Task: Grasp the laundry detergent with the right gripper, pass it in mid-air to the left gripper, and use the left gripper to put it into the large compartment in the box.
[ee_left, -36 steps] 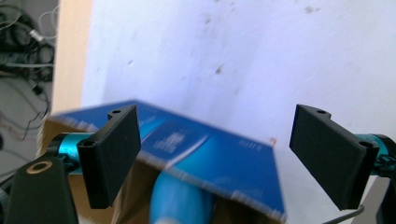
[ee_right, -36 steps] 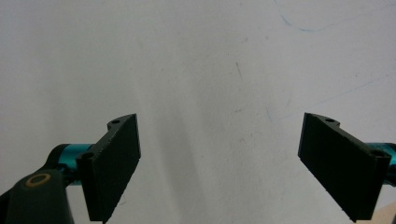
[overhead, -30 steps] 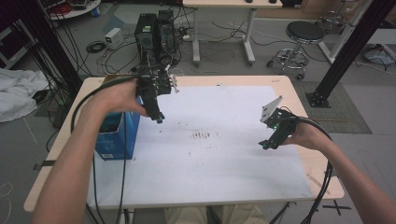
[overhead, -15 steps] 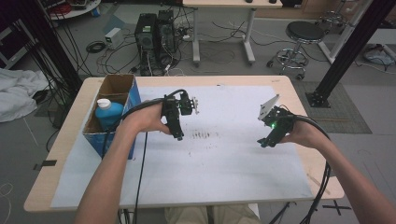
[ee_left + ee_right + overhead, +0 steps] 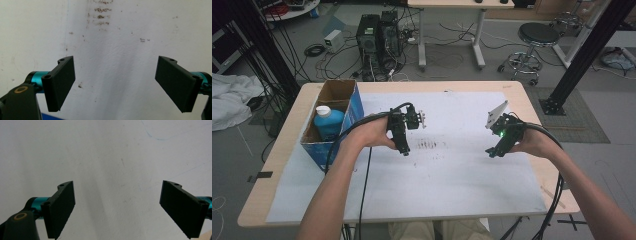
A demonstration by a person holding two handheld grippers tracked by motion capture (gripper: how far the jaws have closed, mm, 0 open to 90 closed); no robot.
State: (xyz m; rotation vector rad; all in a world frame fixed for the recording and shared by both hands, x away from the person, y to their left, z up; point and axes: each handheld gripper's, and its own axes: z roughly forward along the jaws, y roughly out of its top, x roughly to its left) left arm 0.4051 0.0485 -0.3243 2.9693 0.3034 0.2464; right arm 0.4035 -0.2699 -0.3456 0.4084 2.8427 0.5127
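1. Hovering over the white paper sheet (image 5: 452,175) that covers the light wooden table (image 5: 287,145), both tools are empty: the left gripper (image 5: 404,150) and the right gripper (image 5: 491,151) each hold their jaws spread wide with nothing between them, as the left gripper view and the right gripper view both show.

2. Landmark for everything below is the open brown cardboard box with blue printed sides (image 5: 357,107), which stands at the left edge of the sheet.

3. Inside that box stands a blue plastic bottle with a white cap (image 5: 328,121), upright, in the compartment nearer the person; the compartment farther from the person looks empty, though its floor is partly hidden by the box wall.

4. The left gripper hangs just to the right of the box, jaws pointing down at a patch of dark smudges (image 5: 429,145) on the sheet; the same brownish marks appear on the paper in the left gripper view (image 5: 100,16).

5. The right gripper is well apart from the box, on the far right side of the sheet, above bare paper.

6. Judging by this, the bottle is settled in the box and the hands are free, so the step in hand looks like a pause between handlings, with the bottle stowed.

7. Should the bottle be wanted next, the left gripper is the closer one: it would need to swing back over the box rim, come down from above and close on the neck or cap without catching the cardboard wall.
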